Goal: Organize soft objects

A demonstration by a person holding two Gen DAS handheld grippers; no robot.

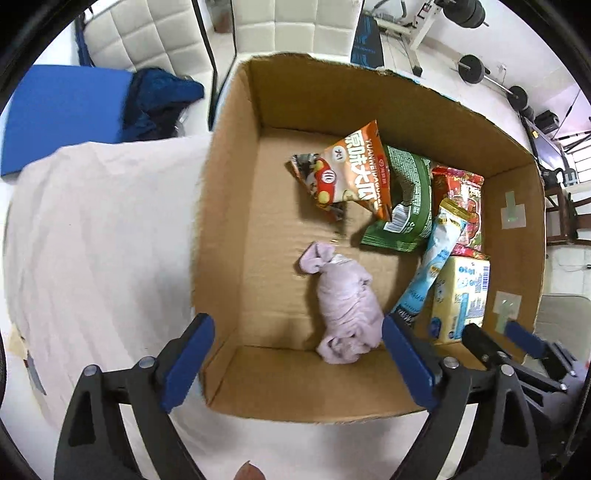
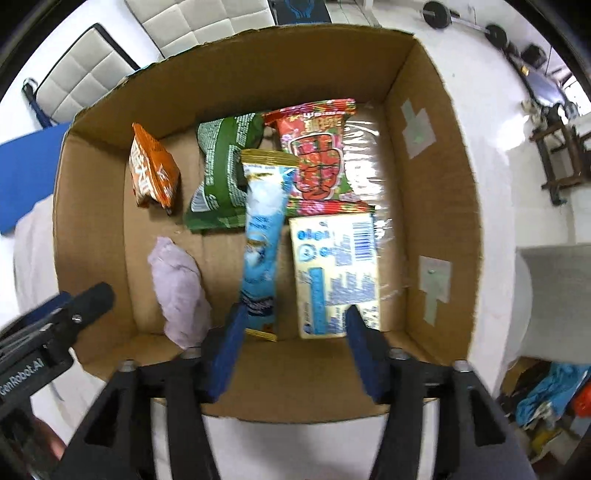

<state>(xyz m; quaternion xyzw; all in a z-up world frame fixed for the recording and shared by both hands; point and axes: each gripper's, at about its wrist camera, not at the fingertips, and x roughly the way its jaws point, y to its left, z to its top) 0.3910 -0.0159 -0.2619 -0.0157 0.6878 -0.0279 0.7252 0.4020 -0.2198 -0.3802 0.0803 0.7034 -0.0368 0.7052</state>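
Note:
An open cardboard box [image 1: 236,206] [image 2: 92,229] holds a rolled lilac cloth [image 1: 345,306] [image 2: 181,291], an orange snack bag [image 1: 351,173] [image 2: 153,173], a green bag [image 1: 406,199] [image 2: 221,173], a red bag [image 1: 461,199] [image 2: 317,155], a blue wrapper [image 1: 432,258] [image 2: 262,236] and a yellow pack [image 1: 461,295] [image 2: 338,273]. My left gripper [image 1: 295,362] is open and empty above the box's near wall, just short of the cloth. My right gripper [image 2: 291,354] is open and empty over the near wall, by the blue wrapper and yellow pack.
The box sits on a white cloth-covered surface [image 1: 92,240]. A blue mat [image 1: 62,110] and dark blue fabric [image 1: 159,99] lie at the far left. White padded chairs [image 1: 147,33] stand behind. Gym weights [image 1: 476,70] are at the far right.

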